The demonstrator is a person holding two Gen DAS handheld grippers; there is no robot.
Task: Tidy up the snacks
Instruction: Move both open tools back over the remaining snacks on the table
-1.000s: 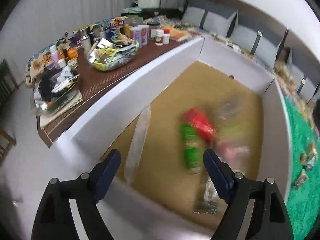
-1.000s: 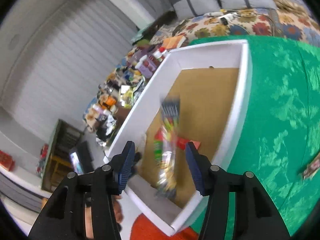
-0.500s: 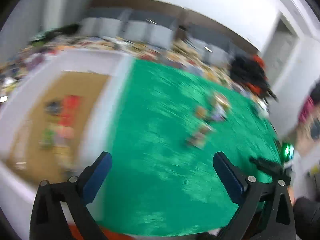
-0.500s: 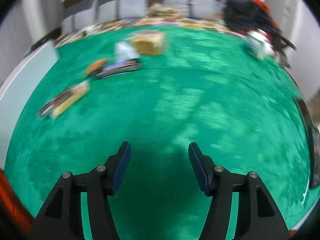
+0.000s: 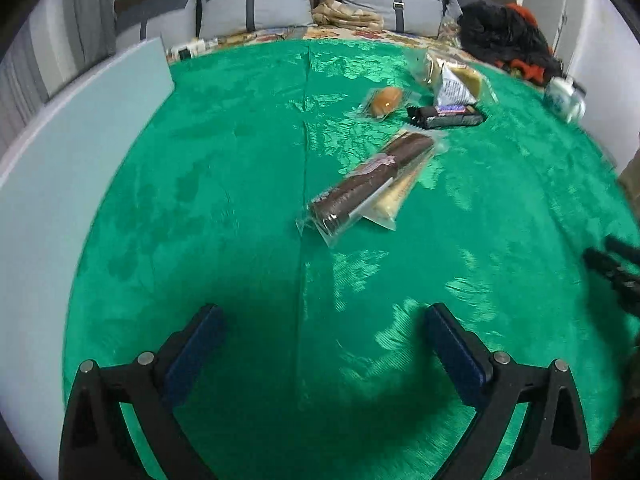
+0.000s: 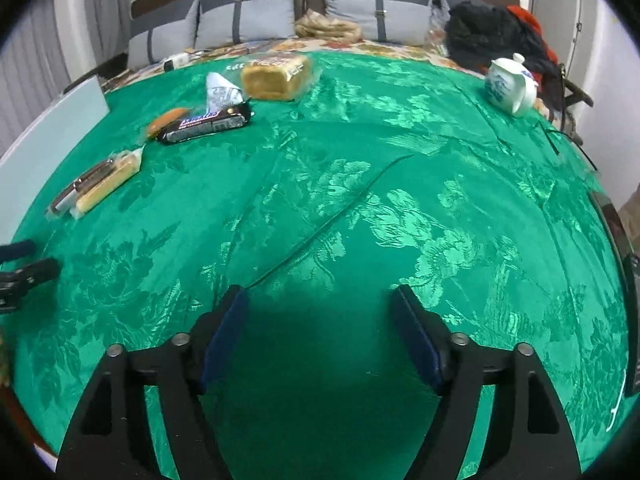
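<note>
Only 1 readable brand: "Snickers" on the dark candy bar wrapper [image 6: 206, 122], legible in the right wrist view; same bar [image 5: 446, 115] is too blurred in the left. Print on the white wrapper [image 6: 222, 94] behind it is unreadable.

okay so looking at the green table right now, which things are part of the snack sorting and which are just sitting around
Part of the job:
chocolate biscuit sleeve
pale wafer pack
Snickers bar
small wrapped bun
bagged bread loaf
white box

Just lying about:
white teapot
dark clothes pile
grey cushions
</note>
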